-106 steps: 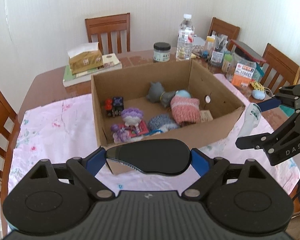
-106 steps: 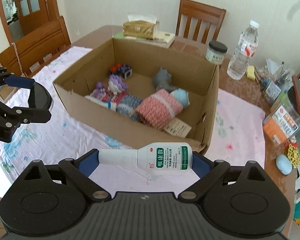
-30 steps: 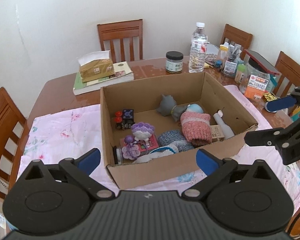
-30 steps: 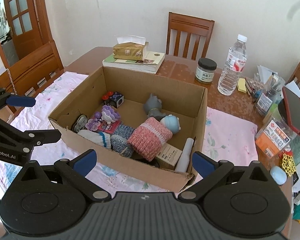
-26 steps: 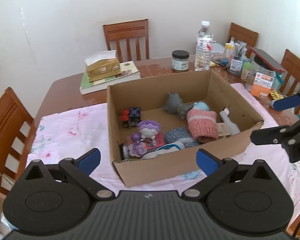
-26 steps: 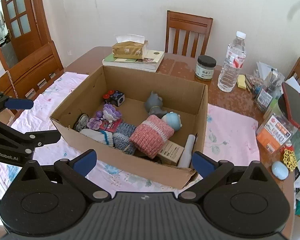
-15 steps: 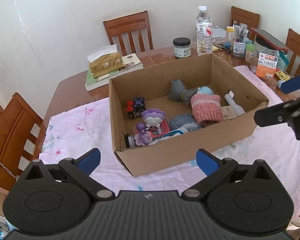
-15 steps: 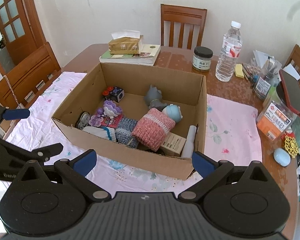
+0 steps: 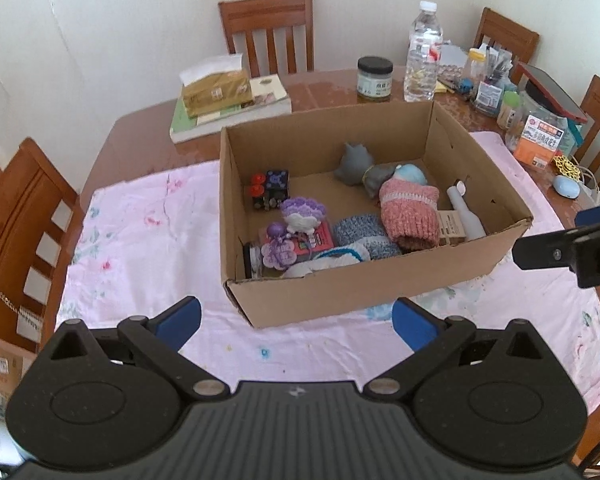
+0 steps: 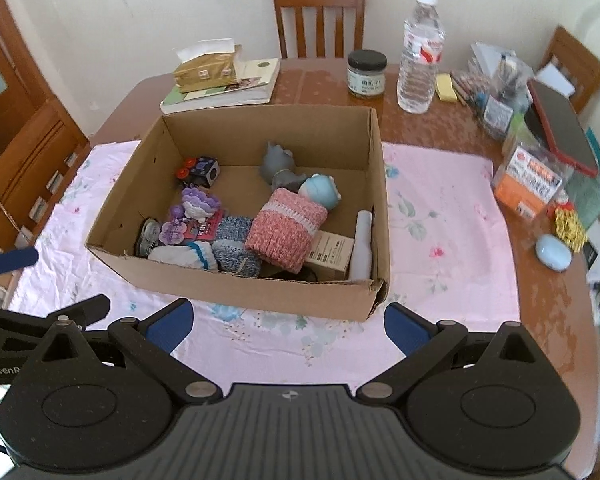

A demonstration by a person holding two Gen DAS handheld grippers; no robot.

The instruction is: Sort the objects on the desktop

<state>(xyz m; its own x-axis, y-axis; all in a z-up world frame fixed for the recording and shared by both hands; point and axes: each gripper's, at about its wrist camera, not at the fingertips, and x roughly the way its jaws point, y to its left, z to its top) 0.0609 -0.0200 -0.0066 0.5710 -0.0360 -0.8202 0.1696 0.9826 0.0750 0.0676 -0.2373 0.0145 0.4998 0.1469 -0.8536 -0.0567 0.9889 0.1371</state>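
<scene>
1. Cardboard box (image 9: 380, 284) first, since you sort into it: it sits mid-cloth on the pink tablecloth (image 9: 148, 240), well in from the table's front edge. Your left gripper (image 9: 296, 316) and right gripper (image 10: 286, 320) both hover short of its near wall, jaws spread wide, nothing between the blue pads.
2. Inside the box: pink knit hat (image 10: 286, 230) centre, white bottle (image 10: 362, 244) leaning against the right wall, cube toy (image 9: 270, 190) near the back-left corner.
3. Outside it, the cloth looks bare. Leftover clutter crowds the table's far-right corner: water bottle (image 10: 420, 48), dark-lidded jar (image 10: 366, 72), orange packet (image 10: 528, 184).
4. Risks, as I judge them: reaching for that corner, you could tip the tall water bottle with an open finger. The two grippers sit close together, so crossing paths may knock them.
5. View differences: the right wrist view shows the pale blue oval (image 10: 554, 252) at the table's right edge clearly; the left wrist view shows a small jar (image 9: 254, 260) in the box's near-left corner more plainly.
</scene>
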